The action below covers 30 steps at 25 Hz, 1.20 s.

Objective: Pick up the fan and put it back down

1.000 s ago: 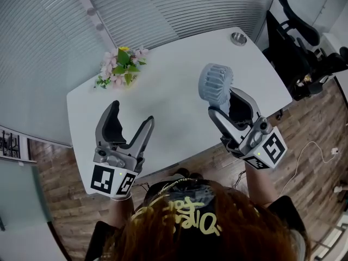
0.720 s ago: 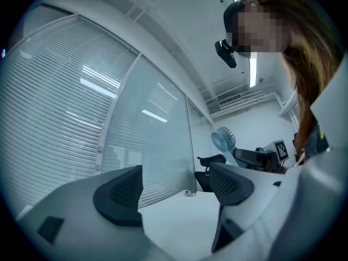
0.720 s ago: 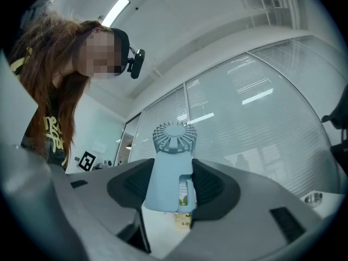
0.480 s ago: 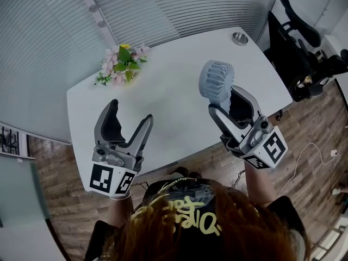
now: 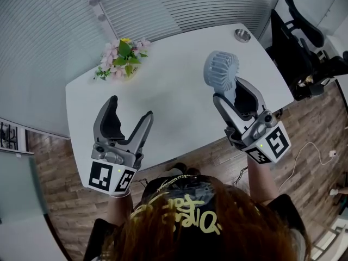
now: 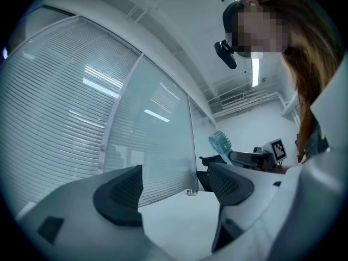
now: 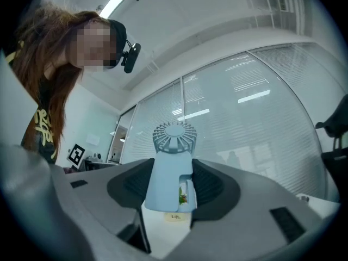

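1. we see the right gripper (image 5: 231,91) clamped on the fan (image 5: 222,68); in the right gripper view both dark pads (image 7: 209,185) press against the sides of its pale blue body, and the round grille head rises above them
2. the fan stands upright in that grip, held up over the right part of the white table (image 5: 174,91); we can see the tabletop below its lower edge in the right gripper view, and it does not seem to rest there
3. the left gripper (image 5: 130,109) hangs over the table's near left edge; its jaws stand well apart with nothing between them; in the left gripper view only bare tabletop and the glass wall (image 5: 163,4) show in the gap
4. pink flowers (image 5: 120,58) with green leaves lie at the table's far left corner, well apart from both grippers
5. a small round metal dish (image 5: 242,35) sits at the table's far right corner, beyond the fan
6. a black office chair (image 5: 296,37) stands just off the table's right end; the glass wall with its blinds runs behind the table's far edge; a wooden floor (image 5: 304,140) shows past the table's near and right sides
7. the person's hair (image 5: 185,222) fills the view on the table's near side, between the two marker cubes
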Each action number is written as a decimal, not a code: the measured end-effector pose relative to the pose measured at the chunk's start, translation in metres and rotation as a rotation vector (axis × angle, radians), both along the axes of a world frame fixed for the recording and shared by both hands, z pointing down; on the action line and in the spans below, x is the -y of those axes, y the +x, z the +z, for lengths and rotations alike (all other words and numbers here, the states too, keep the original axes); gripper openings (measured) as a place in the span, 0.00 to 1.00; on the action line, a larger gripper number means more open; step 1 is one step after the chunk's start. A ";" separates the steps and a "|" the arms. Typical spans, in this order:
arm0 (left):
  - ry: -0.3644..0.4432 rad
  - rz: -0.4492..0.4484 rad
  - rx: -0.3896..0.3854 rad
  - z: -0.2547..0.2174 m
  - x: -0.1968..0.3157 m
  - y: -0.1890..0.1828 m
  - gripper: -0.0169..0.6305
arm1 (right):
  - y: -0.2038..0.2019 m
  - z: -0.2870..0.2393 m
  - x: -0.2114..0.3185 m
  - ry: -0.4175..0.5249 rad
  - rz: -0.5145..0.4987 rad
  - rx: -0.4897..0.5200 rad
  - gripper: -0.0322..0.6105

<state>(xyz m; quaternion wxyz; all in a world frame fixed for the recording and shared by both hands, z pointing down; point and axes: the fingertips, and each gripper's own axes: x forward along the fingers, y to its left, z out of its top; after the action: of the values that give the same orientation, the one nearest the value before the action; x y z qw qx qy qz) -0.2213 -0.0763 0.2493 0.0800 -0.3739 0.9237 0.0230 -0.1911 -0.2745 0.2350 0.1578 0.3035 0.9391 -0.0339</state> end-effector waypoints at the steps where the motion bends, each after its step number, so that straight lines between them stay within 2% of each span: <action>1: 0.002 0.000 -0.003 0.001 0.000 0.000 0.61 | -0.004 0.004 0.003 0.018 0.026 -0.010 0.39; 4: 0.003 -0.003 -0.019 0.006 0.000 -0.003 0.61 | -0.019 0.022 0.012 0.064 0.085 -0.049 0.39; 13: -0.003 -0.035 -0.078 0.029 -0.005 -0.008 0.61 | -0.057 0.103 0.033 0.122 0.164 -0.246 0.39; 22: -0.011 -0.062 -0.113 0.043 -0.016 -0.008 0.61 | -0.088 0.190 0.041 0.193 0.189 -0.442 0.39; 26: -0.012 -0.079 -0.120 0.047 -0.022 -0.007 0.61 | -0.094 0.221 0.041 0.265 0.197 -0.516 0.39; 30: -0.013 -0.087 -0.125 0.050 -0.026 -0.004 0.61 | -0.095 0.248 0.041 0.279 0.203 -0.598 0.39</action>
<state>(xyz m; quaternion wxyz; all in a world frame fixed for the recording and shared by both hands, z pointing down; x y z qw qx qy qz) -0.2250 -0.0508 0.2989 0.0205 -0.3318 0.9424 0.0371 -0.2863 -0.3152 0.4825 -0.1647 0.2040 0.9647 0.0232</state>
